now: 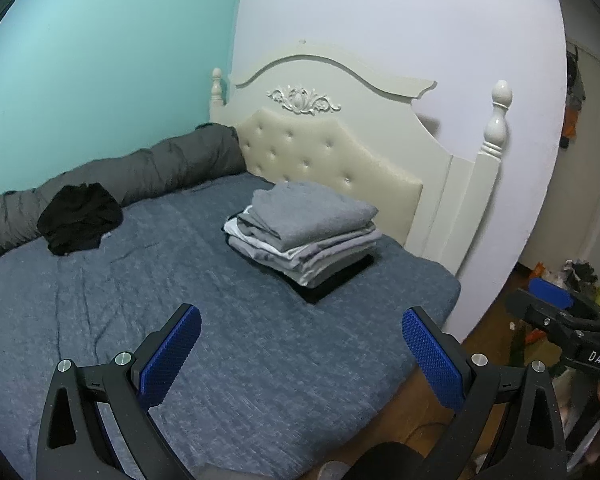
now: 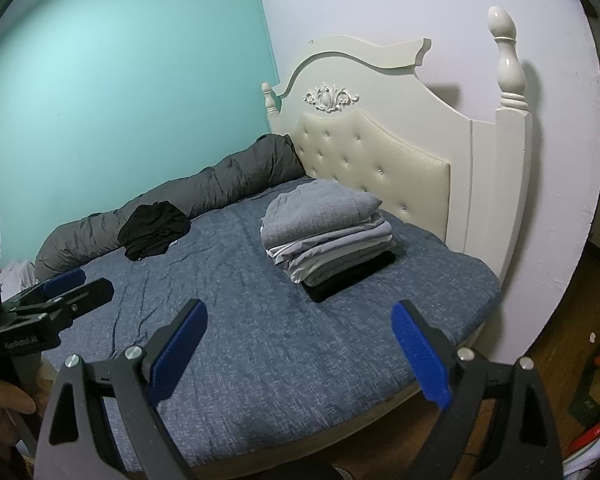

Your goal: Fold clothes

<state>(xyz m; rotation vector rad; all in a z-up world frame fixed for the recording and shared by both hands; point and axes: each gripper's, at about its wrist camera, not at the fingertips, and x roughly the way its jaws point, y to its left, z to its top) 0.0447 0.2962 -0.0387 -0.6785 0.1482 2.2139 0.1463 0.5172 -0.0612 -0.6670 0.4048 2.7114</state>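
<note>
A stack of folded clothes (image 1: 304, 236) (image 2: 328, 236), grey and white over a black piece, rests on the blue bedspread (image 1: 180, 300) (image 2: 260, 320) near the headboard. A crumpled black garment (image 1: 80, 218) (image 2: 154, 230) lies unfolded by the far edge, against a rolled grey duvet. My left gripper (image 1: 300, 356) hovers open above the near part of the bed, nothing between its blue pads. My right gripper (image 2: 300, 344) is open too and holds nothing. Each gripper shows at the edge of the other's view: the right gripper (image 1: 552, 300), the left gripper (image 2: 66, 284).
A rolled grey duvet (image 1: 140, 164) (image 2: 204, 188) lines the teal wall. A cream tufted headboard (image 1: 332, 152) (image 2: 376, 160) with posts stands behind the stack. Wooden floor with clutter (image 1: 580, 276) (image 2: 596, 400) lies to the right of the bed. A hand (image 2: 0, 404) grips the left handle.
</note>
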